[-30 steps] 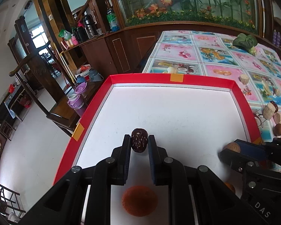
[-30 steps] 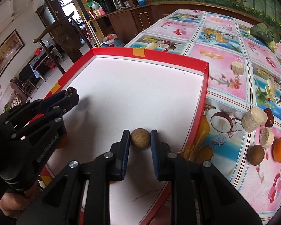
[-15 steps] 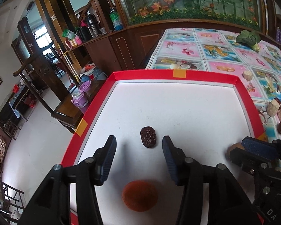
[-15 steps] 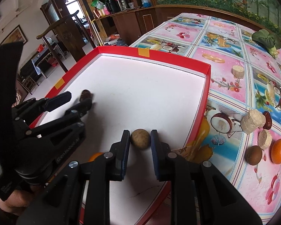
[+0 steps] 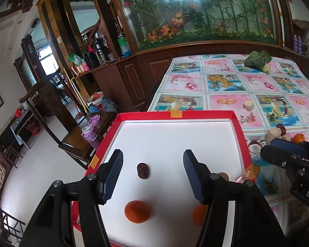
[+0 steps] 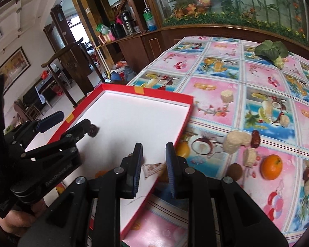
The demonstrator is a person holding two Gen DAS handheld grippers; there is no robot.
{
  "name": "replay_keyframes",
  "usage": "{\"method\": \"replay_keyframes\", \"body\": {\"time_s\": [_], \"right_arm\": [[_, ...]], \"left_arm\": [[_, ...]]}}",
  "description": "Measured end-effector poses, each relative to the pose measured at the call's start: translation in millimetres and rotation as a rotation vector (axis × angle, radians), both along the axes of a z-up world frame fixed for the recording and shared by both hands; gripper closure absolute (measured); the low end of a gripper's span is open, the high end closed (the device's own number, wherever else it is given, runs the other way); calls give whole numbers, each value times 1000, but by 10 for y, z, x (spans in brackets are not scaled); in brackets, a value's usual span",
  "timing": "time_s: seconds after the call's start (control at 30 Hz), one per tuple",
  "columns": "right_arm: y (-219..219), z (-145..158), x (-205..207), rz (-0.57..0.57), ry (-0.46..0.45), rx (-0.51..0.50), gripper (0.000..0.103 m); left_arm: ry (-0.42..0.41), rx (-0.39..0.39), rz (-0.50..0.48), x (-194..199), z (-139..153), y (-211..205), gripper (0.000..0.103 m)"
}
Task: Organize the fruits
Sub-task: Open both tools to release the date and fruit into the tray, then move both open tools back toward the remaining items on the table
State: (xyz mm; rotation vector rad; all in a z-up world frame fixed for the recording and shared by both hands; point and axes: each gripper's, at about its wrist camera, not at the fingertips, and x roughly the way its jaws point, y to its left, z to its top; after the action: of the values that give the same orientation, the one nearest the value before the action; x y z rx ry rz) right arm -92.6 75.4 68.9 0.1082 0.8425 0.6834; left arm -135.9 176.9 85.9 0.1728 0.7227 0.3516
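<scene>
A dark wrinkled fruit (image 5: 143,170) (image 6: 92,131) lies on the white floor of the red-rimmed tray (image 5: 175,114) (image 6: 160,94). My left gripper (image 5: 152,156) (image 6: 72,121) hovers over it with its jaws opening wide, and the pads are clear of it. Two orange fruits (image 5: 137,211) (image 5: 199,215) rest nearer me in the tray. A round brown fruit (image 5: 223,176) sits by the tray's right side, partly behind my left gripper's finger. My right gripper (image 6: 153,147) (image 5: 267,150) is raised over the tray's right rim, shut, with nothing between its pads.
Loose on the fruit-print tablecloth right of the tray: an orange (image 6: 271,167), a brown kiwi (image 6: 235,170), a red date (image 6: 255,139) and pale chunks (image 6: 234,141). Leafy greens (image 6: 272,51) lie at the far end. A wooden chair (image 5: 72,144) stands left of the table.
The left gripper opened, let go of the dark fruit and rose back from it. The right gripper lifted away to the right, leaving the brown fruit in the tray.
</scene>
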Motion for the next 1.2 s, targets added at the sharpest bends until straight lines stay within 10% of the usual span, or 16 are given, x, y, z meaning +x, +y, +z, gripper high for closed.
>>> {"method": "replay_keyframes", "body": {"time_s": [0.7,1.2], "right_arm": [[-823,-64,184,-145,36,82,78],[-2193,-418,88,-373,77,-6,78]], "left_arm": [[15,63,-62,26,58,-426,42],[136,-64,-299,32,-222,-1076,42]]}}
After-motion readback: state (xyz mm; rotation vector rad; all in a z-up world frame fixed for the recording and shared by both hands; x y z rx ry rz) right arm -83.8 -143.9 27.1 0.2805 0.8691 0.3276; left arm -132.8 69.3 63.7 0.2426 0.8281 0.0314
